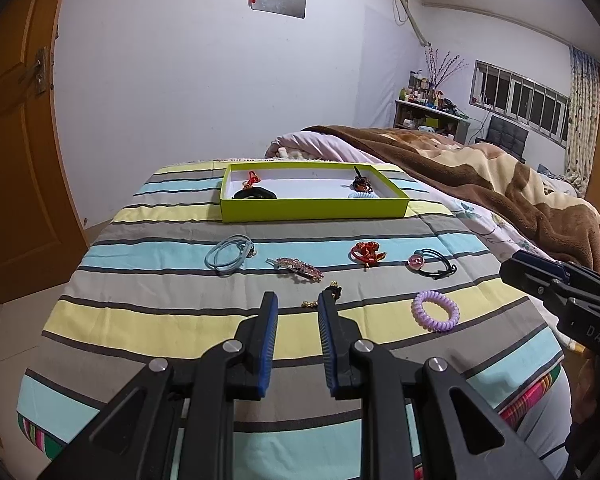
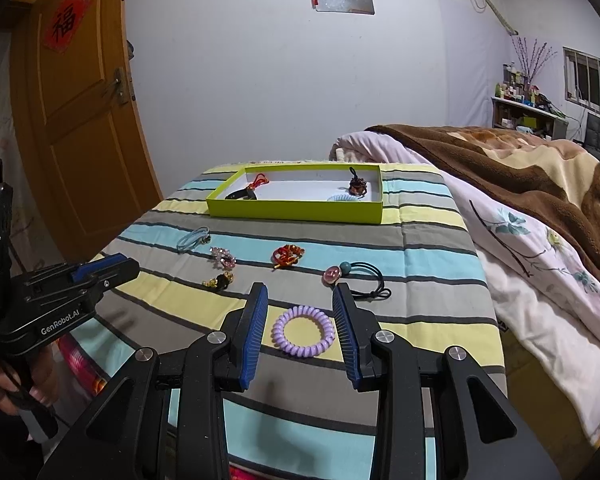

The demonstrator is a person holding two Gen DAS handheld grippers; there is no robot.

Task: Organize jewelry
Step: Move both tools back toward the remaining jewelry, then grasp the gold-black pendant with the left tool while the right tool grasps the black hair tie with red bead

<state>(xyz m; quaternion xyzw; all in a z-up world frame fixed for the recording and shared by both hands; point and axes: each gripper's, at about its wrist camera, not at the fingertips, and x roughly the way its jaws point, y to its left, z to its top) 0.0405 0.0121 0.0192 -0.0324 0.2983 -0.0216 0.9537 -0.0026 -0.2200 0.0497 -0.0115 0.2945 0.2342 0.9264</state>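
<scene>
A green tray (image 1: 314, 208) (image 2: 296, 212) at the far end of the striped cloth holds a black clip, a red knot, a dark beaded charm and a pale blue coil tie. Loose on the cloth lie a blue hair tie (image 1: 228, 258), a pink rhinestone clip (image 1: 300, 268), a red knot ornament (image 1: 367, 254), a black tie with pink bead (image 1: 432, 263), a black-gold charm (image 2: 219, 281) and a purple coil tie (image 2: 303, 336). My left gripper (image 1: 298, 300) is open, its right finger beside the black-gold charm. My right gripper (image 2: 300, 292) is open, with the purple coil between its fingers.
A brown blanket (image 2: 520, 168) and floral quilt (image 2: 532, 264) lie to the right of the cloth. An orange door (image 2: 80, 128) stands at left. The cloth's near edge drops off below the grippers.
</scene>
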